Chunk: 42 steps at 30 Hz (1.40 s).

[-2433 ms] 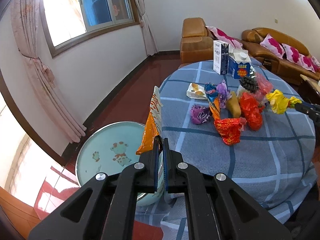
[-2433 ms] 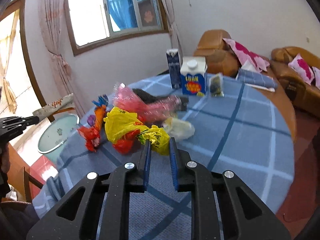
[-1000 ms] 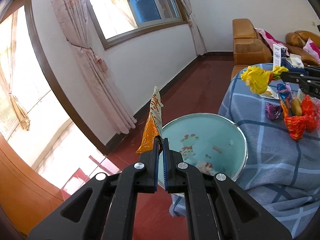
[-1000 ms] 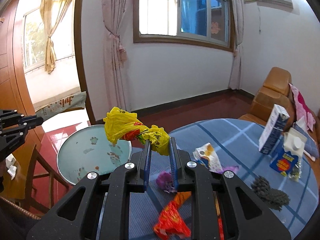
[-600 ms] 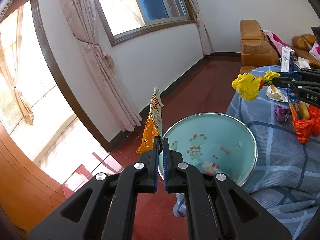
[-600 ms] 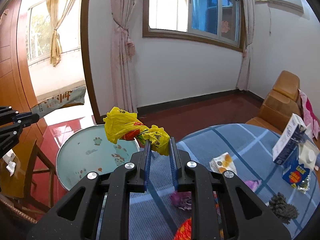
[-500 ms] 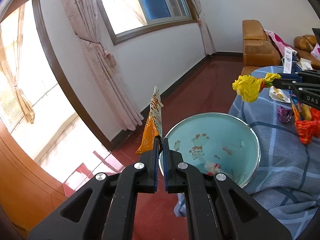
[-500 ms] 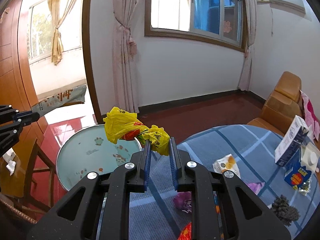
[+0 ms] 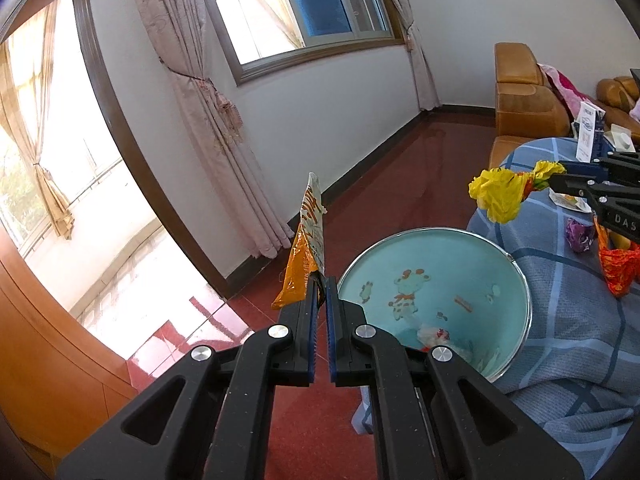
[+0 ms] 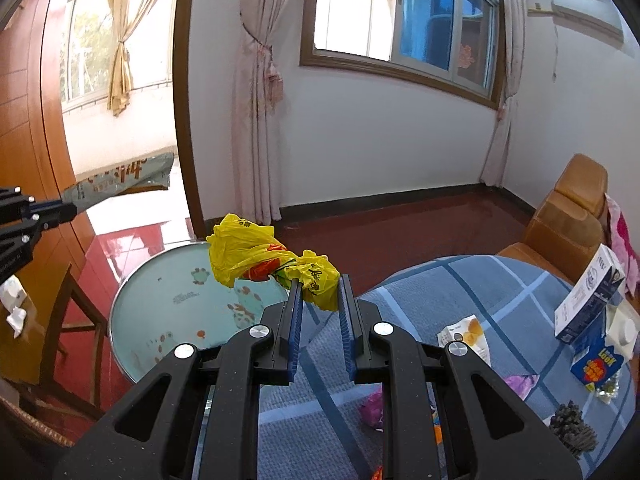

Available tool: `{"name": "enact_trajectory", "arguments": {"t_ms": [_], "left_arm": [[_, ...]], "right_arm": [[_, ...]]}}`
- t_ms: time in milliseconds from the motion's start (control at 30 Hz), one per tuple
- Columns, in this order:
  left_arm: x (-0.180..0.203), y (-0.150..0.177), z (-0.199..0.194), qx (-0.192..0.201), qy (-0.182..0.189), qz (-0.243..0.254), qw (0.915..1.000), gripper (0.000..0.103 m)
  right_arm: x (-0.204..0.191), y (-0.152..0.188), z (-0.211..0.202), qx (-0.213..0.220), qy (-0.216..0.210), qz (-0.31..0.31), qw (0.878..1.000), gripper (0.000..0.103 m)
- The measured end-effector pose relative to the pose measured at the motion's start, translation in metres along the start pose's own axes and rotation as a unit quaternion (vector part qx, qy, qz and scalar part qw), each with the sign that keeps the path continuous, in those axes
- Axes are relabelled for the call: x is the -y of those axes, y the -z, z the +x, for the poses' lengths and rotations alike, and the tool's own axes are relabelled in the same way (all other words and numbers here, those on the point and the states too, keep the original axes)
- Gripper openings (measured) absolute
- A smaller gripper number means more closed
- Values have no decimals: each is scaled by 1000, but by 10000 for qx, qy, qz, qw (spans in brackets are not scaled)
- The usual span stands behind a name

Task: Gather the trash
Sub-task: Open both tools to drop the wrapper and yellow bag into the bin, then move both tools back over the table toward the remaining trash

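Note:
My left gripper [image 9: 321, 284] is shut on an orange snack wrapper [image 9: 306, 248] that stands upright above the fingers, just left of a round light-blue basin [image 9: 486, 264] beside the table. Bits of trash lie in the basin. My right gripper [image 10: 318, 284] is shut on a crumpled yellow plastic bag [image 10: 248, 254], held over the basin's near rim [image 10: 120, 312]. The right gripper and yellow bag [image 9: 498, 194] also show in the left wrist view, above the basin's far side.
A round table with a blue checked cloth [image 10: 460, 280] holds a milk carton [image 10: 592, 296], a blue juice carton [image 10: 600, 360], a snack packet [image 10: 466, 332], purple wrappers [image 9: 578, 234] and an orange-red wrapper [image 9: 618, 266]. Brown sofas [image 9: 524, 96] stand behind. A wooden chair [image 10: 56, 320] stands left of the basin.
Both grippers have swung from over the table to the basin, each still holding its trash. In the last half second the views shifted only slightly.

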<state>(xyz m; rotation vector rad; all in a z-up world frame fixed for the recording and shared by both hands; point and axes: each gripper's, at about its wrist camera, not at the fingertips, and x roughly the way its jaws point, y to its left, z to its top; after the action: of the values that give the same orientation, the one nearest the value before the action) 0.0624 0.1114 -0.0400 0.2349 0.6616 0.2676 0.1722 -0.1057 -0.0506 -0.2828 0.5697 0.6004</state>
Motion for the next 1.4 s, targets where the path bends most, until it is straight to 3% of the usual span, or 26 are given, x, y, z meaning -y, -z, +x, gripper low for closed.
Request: {"name": "enact_trajectory", "arguments": {"t_ms": [333,767,900,967,1033,1167,1300,1400], "left_arm": [[0,0,-1,-5,6,8,10000,4],[12,1,-1,-40,279,131,9995,5],[24,2,1,-61,473,191,9987,9],[29,3,1,-60,560,232,9981,17],[32,4,-1,-29,587,238,9980,28],[31,4,-1,-25,574,237,9981,30],[29,5,0,-29,537,194,9984,44],[32,6,-1,-37,574,214,9981,45]], "right_arm": [[-7,-2,1,-12,-1,-159,9999,18],[-10,0,2,-116,-34,-230,9997,20],[-17,3,8,-247,-114,-331,9991,27],[-18,6,11,-301,-121,-346,9989,36],[-19,7,12,-338,-118,-339,9988,37],[-14,9,9,-327,-90,-257,9991,38],[-9,13,-1,-289,35,-202,9994,40],[0,21,-18,-229,240,-136,9994,42]]}}
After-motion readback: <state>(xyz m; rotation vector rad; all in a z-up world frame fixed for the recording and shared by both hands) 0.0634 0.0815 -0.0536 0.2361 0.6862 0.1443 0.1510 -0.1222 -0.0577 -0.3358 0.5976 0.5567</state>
